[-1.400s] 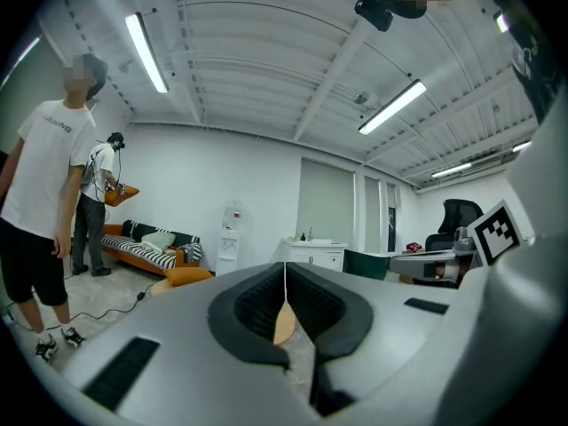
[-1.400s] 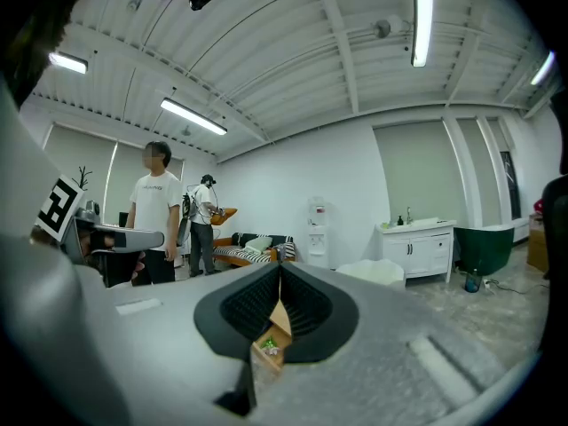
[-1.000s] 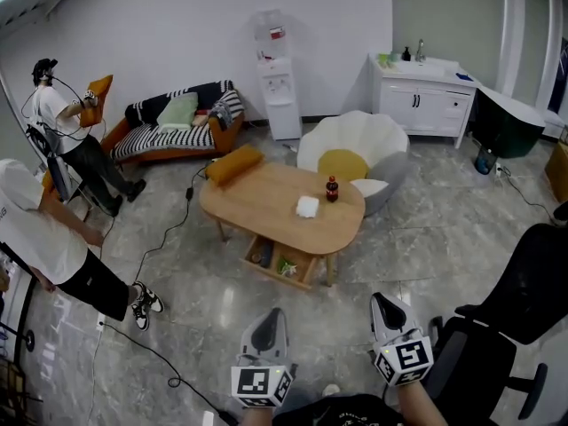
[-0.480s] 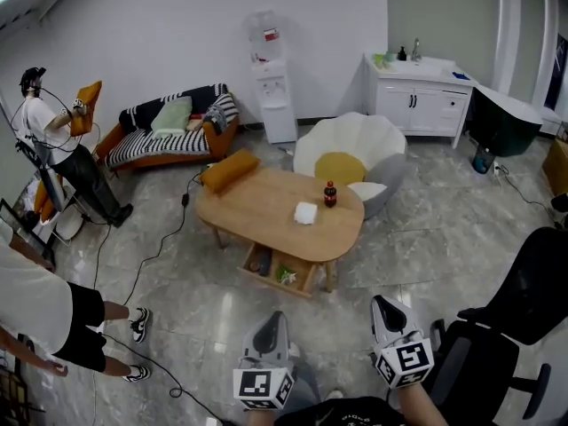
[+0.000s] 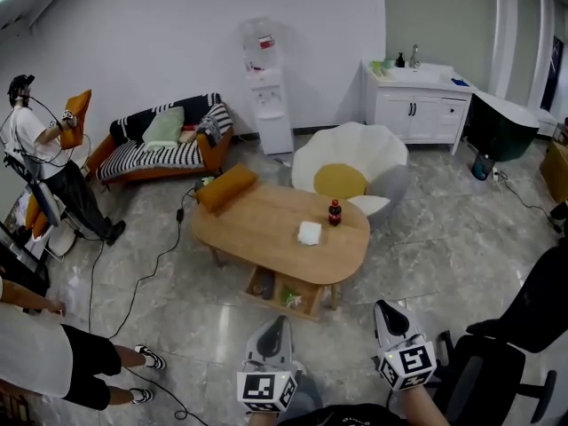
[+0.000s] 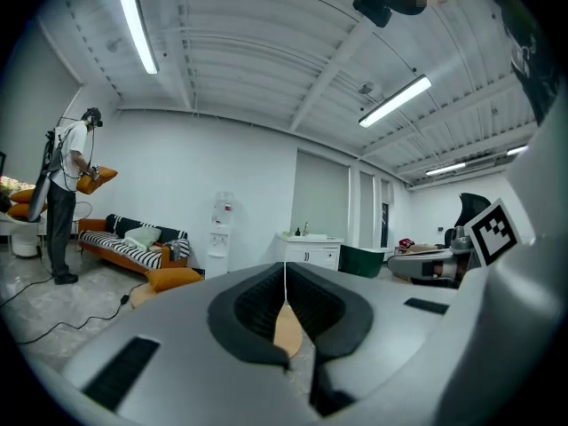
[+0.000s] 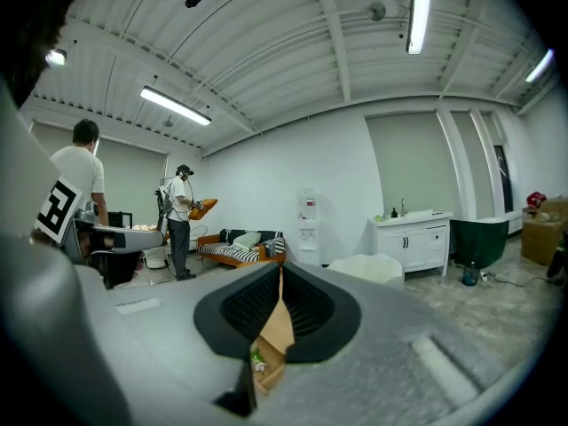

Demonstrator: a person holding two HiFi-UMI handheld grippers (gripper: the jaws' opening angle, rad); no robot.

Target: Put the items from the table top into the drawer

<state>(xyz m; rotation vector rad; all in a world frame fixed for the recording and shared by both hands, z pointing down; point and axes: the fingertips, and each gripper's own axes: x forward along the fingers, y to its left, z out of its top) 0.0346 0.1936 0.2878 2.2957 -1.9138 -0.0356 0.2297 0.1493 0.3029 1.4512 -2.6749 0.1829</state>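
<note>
The wooden coffee table [image 5: 266,220] stands mid-room in the head view. On it are a small dark bottle with a red cap [image 5: 335,212], a white folded item [image 5: 309,232] and an orange cushion [image 5: 227,187] at its left end. Under its near edge the drawer [image 5: 284,293] is pulled out, with small items inside. My left gripper [image 5: 278,323] and right gripper [image 5: 387,308] are held side by side short of the table, both shut and empty. Between the shut jaws, the left gripper [image 6: 285,284] shows a sliver of tabletop, and the right gripper [image 7: 280,284] shows the drawer [image 7: 266,362].
A white flower-shaped chair [image 5: 351,162] stands behind the table. Beyond it are a striped sofa [image 5: 160,140], a water dispenser [image 5: 266,87] and a white sink cabinet [image 5: 413,105]. A black office chair [image 5: 515,344] is at my right. A cable [image 5: 160,256] crosses the floor; two people [image 5: 40,149] [image 5: 53,362] stand left.
The table has come nearer in the head view as both grippers advanced together. The nearer person at the left has slid toward the lower left corner. Both jaws stayed shut.
</note>
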